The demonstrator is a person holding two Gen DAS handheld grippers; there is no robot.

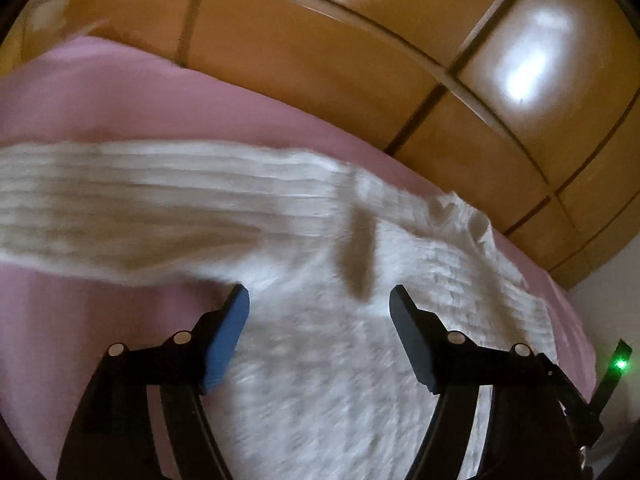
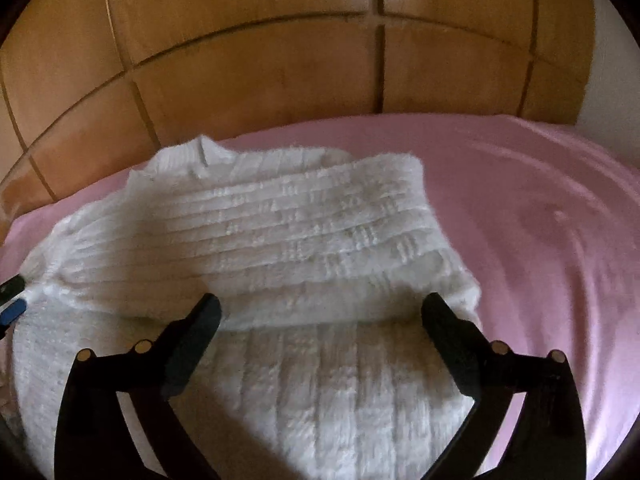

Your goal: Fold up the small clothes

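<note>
Jaws of the left gripper [image 1: 319, 296] stand apart over fuzzy white knit, nothing pinched between them. Jaws of the right gripper [image 2: 321, 306] are spread wide, empty, one tip at each side of a folded edge. White ribbed sweater [image 2: 256, 236] lies on the pink bed sheet [image 2: 520, 220]; one part is folded across the body as a broad band with a ribbed cuff end. The neckline sits toward the far side, near the wooden panelled wardrobe [image 2: 256, 64]. Left gripper tips show at the left edge of the right wrist view, at the sweater's border. Left wrist view is motion-blurred
</note>
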